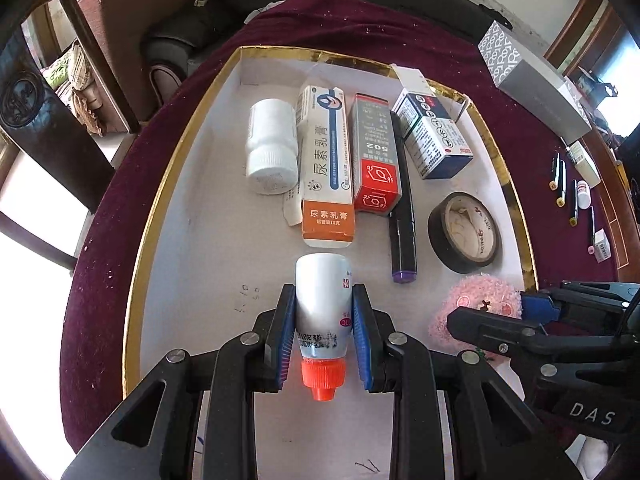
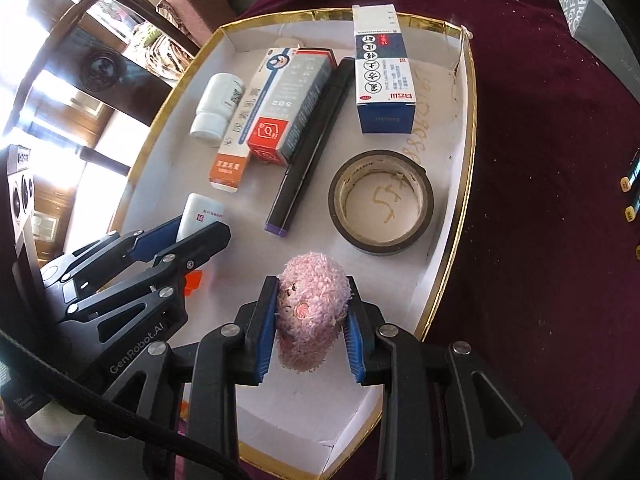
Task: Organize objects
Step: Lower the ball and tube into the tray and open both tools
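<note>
My left gripper (image 1: 323,300) is shut on a pale blue tube with an orange cap (image 1: 320,312), held low over the white gold-rimmed tray (image 1: 192,240); the tube also shows in the right wrist view (image 2: 198,216). My right gripper (image 2: 312,292) is shut on a fluffy pink toy (image 2: 310,304), also seen in the left wrist view (image 1: 472,304), over the tray's near right part. In the tray lie a white bottle (image 1: 270,148), an orange-ended ointment box (image 1: 326,168), a red 502 box (image 1: 374,160), a black marker (image 1: 402,216), a blue-white box (image 1: 434,136) and a black tape roll (image 1: 464,232).
The tray sits on a dark red tablecloth (image 1: 532,128). A grey patterned box (image 1: 532,76) lies at the far right. Several pens and small items (image 1: 576,196) lie at the right edge. A chair and shelves stand beyond the table's left side.
</note>
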